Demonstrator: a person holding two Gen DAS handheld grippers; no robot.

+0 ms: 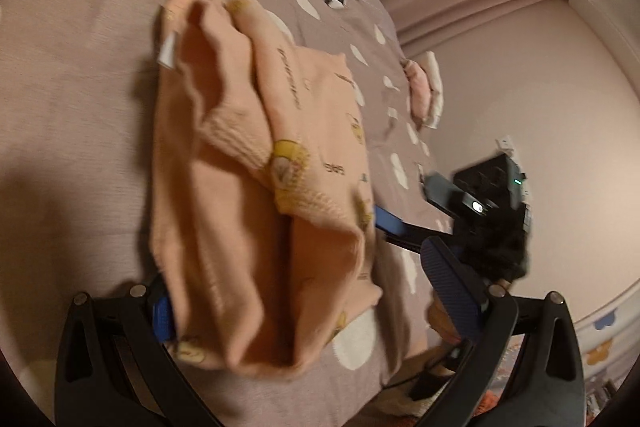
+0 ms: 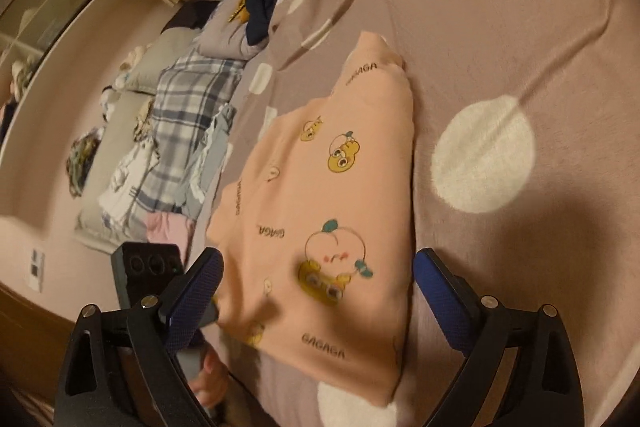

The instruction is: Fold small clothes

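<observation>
Peach-pink garment (image 2: 320,211), a small child's top with cartoon prints, lies on the mauve bedspread (image 2: 520,27) with white blotches, and by the look of it the fold is well under way: in the left wrist view both sleeves, ribbed cuffs showing, are laid inward over the body, and in the right wrist view the piece reads as a fairly tidy narrow panel. What seems left is a final crosswise fold, some smoothing, and putting it aside (a heap of other clothes (image 2: 168,131) waits along the far side of the bed, so more pieces probably follow). The left tongs (image 1: 320,311) stand wide open with the near end of the garment between them, one blue pad partly hidden under cloth, gripping nothing as far as I can tell. The right tongs (image 2: 320,303) are likewise spread wide around the garment's near edge, holding nothing. The word "GAGAGA" is printed repeatedly across the fabric; a white sewn-in tag (image 1: 168,53) shows no readable text.
</observation>
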